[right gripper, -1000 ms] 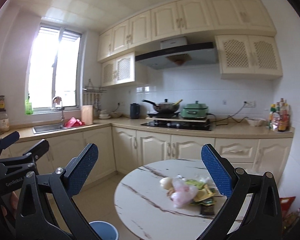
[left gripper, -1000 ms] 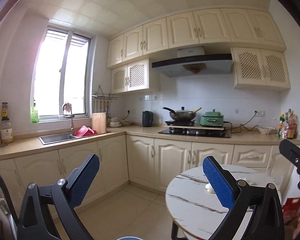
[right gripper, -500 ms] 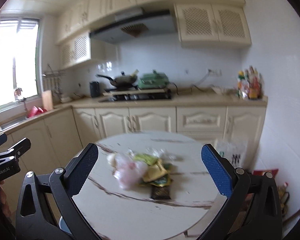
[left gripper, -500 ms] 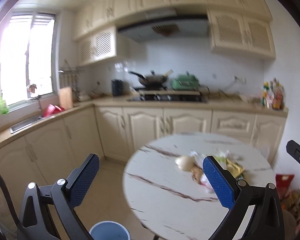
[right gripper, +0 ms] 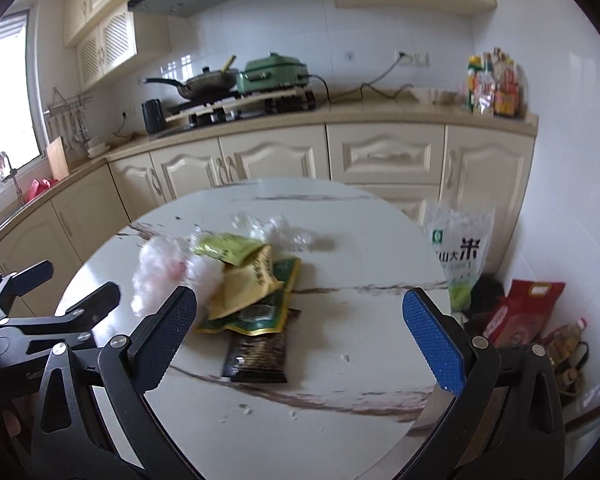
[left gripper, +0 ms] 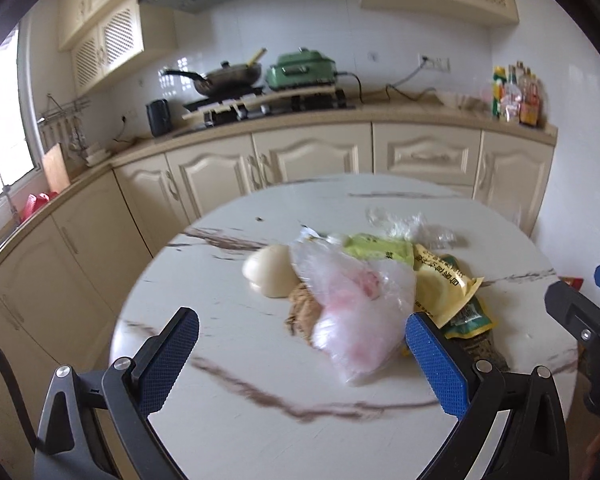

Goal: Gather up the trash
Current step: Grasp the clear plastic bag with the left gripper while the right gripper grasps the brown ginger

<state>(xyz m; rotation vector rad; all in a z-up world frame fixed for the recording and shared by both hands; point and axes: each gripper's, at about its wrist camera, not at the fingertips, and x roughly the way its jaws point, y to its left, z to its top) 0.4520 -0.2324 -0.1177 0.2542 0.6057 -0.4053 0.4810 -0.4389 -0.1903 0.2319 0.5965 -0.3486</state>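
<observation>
A heap of trash lies on the round marble table (left gripper: 228, 416) (right gripper: 340, 420). It holds a clear plastic bag with pink inside (left gripper: 356, 312) (right gripper: 156, 276), a pale round bun (left gripper: 270, 272), a brown crumpled lump (left gripper: 302, 312), yellow wrappers (left gripper: 440, 284) (right gripper: 244, 284), a green wrapper (left gripper: 380, 246) (right gripper: 226, 248), a dark packet (right gripper: 258, 354) and crumpled clear film (left gripper: 412, 226) (right gripper: 276, 230). My left gripper (left gripper: 300, 354) is open just before the plastic bag. My right gripper (right gripper: 300, 330) is open over the dark packet, holding nothing.
Cream cabinets and a counter (left gripper: 340, 120) with a wok, green cooker and kettle run behind the table. Bottles (right gripper: 492, 84) stand at the counter's right end. A rice bag (right gripper: 460, 248) and red bags (right gripper: 524, 312) sit on the floor right of the table.
Both grippers have tilted down and moved closer to the table; the trash heap now fills the middle of both views. The blue bin has dropped out of view.
</observation>
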